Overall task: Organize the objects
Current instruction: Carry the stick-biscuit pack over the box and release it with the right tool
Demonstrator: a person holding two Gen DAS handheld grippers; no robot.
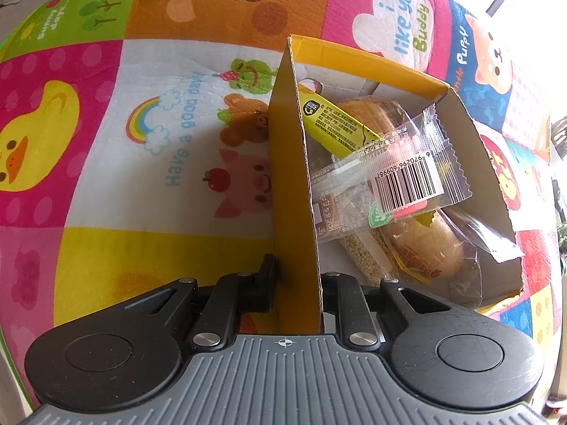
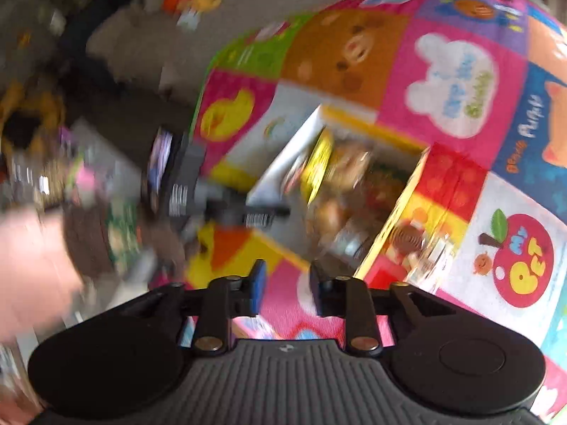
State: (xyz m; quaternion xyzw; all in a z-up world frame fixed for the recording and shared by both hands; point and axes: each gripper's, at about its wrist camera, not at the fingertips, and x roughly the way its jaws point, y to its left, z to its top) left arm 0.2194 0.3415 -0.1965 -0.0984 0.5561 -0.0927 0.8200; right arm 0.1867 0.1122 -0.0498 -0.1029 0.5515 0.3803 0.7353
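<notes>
Box: your yellow cardboard box (image 1: 296, 191) stands open-topped on the play mat (image 1: 106, 184), and its near wall runs straight up between your left fingers.
Left gripper: your left gripper (image 1: 297, 283) pinches that near wall, one finger outside on the mat side, the other inside the box; the pads press the card from both sides.
Contents: you see wrapped snacks piled inside: a yellow stick packet (image 1: 336, 124) leaning against the gripped wall, a clear wrapper with a barcode (image 1: 404, 177) lying across the top, a sesame-coated bar (image 1: 368, 251) under it, and a wrapped bun (image 1: 425, 244) towards the right wall.
Mat: the mat under the box is a patchwork of cartoon panels; a duck (image 1: 32, 141) sits far left, a rainbow with "Have a good day" lies just beside the box.
Right gripper: your right gripper (image 2: 287, 288) hangs above the mat with nothing between its fingers; the blue pads (image 2: 258, 283) stand a narrow gap apart, with pink mat showing through.
Right view: the picture is smeared by motion, so small details are lost. The box (image 2: 386, 237) shows ahead of the fingers and apart from them, with the blurred snacks in it.
Other tool: you can make out the left gripper (image 2: 198, 191) as a dark shape reaching to the box's left edge, and a hand (image 2: 32, 265) at the left border.
Surroundings: beyond the mat's edge lies grey floor (image 2: 141, 35) with scattered toys, too blurred to name.
</notes>
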